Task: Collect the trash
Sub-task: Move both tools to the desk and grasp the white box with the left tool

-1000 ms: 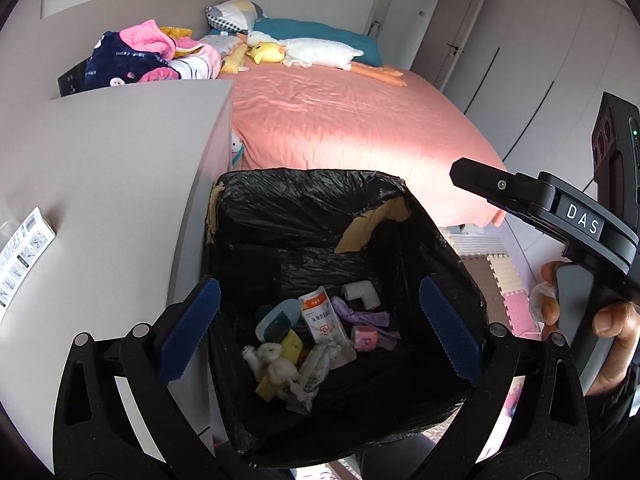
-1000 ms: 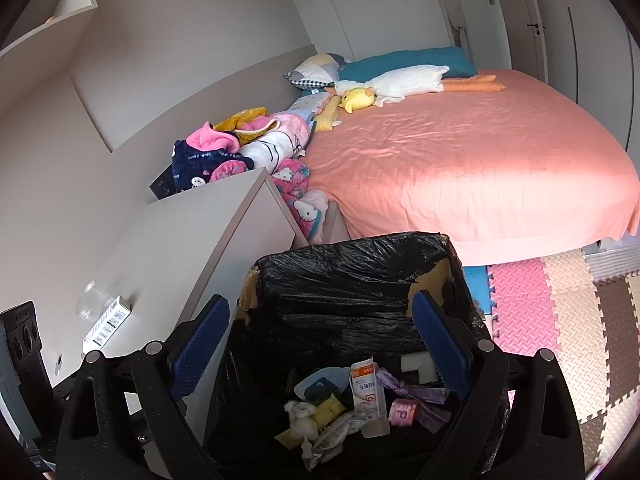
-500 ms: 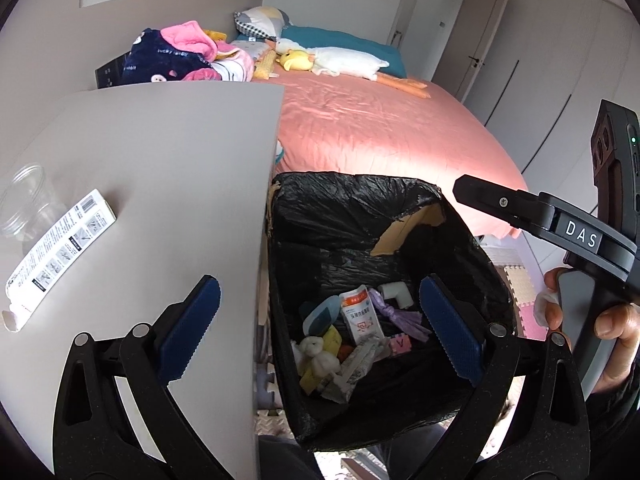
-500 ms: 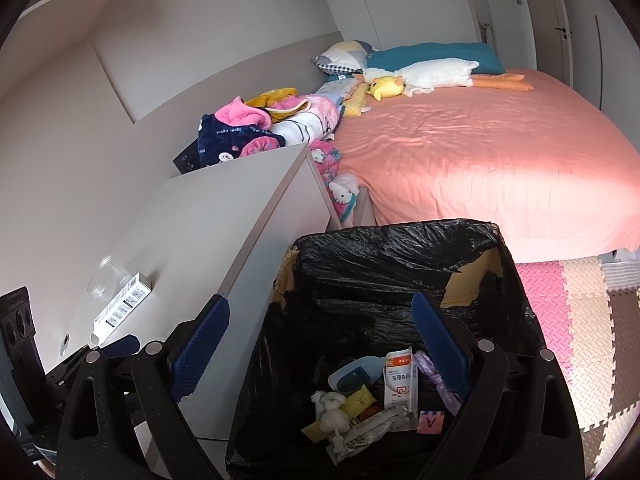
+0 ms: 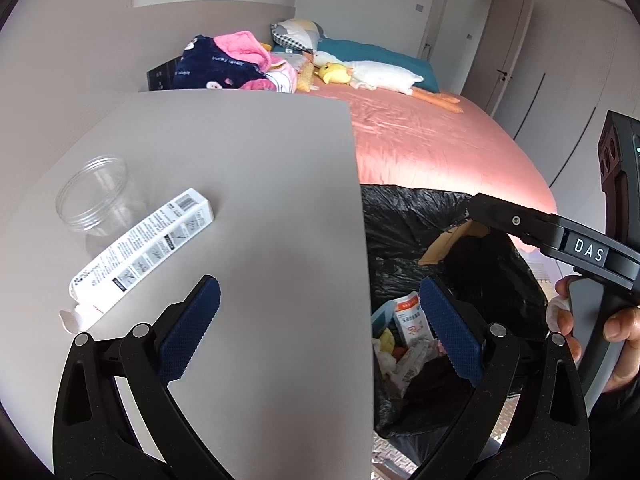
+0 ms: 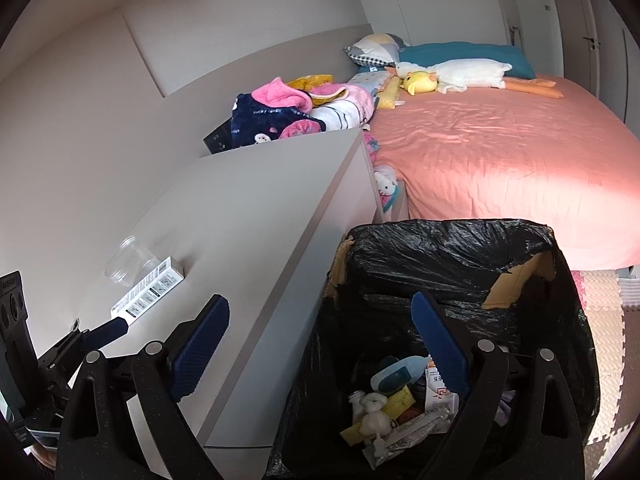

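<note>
A white printed carton (image 5: 140,248) lies on the grey cabinet top (image 5: 260,184) next to a clear plastic jar (image 5: 94,196). Both also show in the right wrist view, carton (image 6: 148,294) and jar (image 6: 128,260). A bin lined with a black bag (image 6: 452,264) stands right of the cabinet and holds several pieces of trash (image 6: 400,404). My left gripper (image 5: 320,328) is open and empty above the cabinet's right edge. My right gripper (image 6: 320,348) is open and empty, straddling the cabinet edge and the bin.
A pink bed (image 6: 500,152) with pillows and plush toys lies beyond the bin. A pile of clothes (image 6: 288,116) sits behind the cabinet. Foam floor mats (image 6: 608,320) are at the right. A wall runs along the left.
Both grippers have swung left, from over the bin toward the cabinet top. The carton and jar have come into the left wrist view. Both grippers stay open.
</note>
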Available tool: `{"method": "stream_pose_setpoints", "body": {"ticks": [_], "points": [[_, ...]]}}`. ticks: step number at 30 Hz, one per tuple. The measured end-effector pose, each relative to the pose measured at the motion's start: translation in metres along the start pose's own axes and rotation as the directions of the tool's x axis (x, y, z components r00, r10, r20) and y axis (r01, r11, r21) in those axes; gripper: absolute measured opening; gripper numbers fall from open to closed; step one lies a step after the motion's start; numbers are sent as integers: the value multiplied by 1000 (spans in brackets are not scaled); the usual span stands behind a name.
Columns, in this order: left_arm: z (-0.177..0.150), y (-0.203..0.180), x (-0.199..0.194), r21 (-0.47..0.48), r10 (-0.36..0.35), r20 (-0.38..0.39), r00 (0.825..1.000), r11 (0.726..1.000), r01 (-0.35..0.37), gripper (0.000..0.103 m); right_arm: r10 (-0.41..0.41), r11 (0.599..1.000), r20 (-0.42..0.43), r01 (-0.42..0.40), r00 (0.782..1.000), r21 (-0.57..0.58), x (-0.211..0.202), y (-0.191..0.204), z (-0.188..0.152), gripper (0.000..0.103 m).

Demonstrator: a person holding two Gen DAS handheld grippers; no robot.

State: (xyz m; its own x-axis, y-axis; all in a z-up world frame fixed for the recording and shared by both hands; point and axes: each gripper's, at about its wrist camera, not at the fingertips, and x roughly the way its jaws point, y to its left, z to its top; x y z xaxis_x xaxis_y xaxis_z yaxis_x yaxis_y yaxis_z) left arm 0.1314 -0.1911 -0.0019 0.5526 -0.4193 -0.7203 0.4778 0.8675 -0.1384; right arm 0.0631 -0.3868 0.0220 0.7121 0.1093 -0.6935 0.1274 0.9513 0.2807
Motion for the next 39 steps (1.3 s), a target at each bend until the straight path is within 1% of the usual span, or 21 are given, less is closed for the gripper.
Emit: {"method": "stream_pose_setpoints", "body": {"ticks": [10, 16, 20, 23, 28, 32, 37, 39], "points": [[-2, 49, -7, -55, 82, 15, 997, 995, -81, 97, 46, 998, -32, -47, 998, -37, 21, 33, -1, 92], [-3, 77, -7, -88, 123, 8, 992, 989, -121, 97, 79, 995, -40, -81, 996, -52, 30, 50, 0, 92], [-4, 93, -6, -100, 150, 0, 989, 984, -149, 97, 95, 993, -55, -98, 994, -60, 38, 59, -1, 92], [-4, 105, -4, -102, 157, -5, 988, 982, -157, 97, 113, 991, -77, -118, 991, -66, 46, 64, -3, 92], [-5, 122, 8, -99, 185, -44, 982, 977, -189, 97, 113, 990, -90, -120, 989, -68, 55, 69, -5, 92], [-4, 130, 17, -95, 181, -68, 981, 978, -187, 97, 116, 991, -90, -122, 989, -58, 59, 70, -5, 92], [-1, 131, 31, -61, 157, -107, 982, 985, -164, 97, 112, 992, -97, -117, 989, -52, 64, 70, -6, 92], [0, 129, 37, -44, 159, -125, 979, 985, -166, 96, 112, 992, -99, -118, 989, -53, 66, 70, -6, 92]]}}
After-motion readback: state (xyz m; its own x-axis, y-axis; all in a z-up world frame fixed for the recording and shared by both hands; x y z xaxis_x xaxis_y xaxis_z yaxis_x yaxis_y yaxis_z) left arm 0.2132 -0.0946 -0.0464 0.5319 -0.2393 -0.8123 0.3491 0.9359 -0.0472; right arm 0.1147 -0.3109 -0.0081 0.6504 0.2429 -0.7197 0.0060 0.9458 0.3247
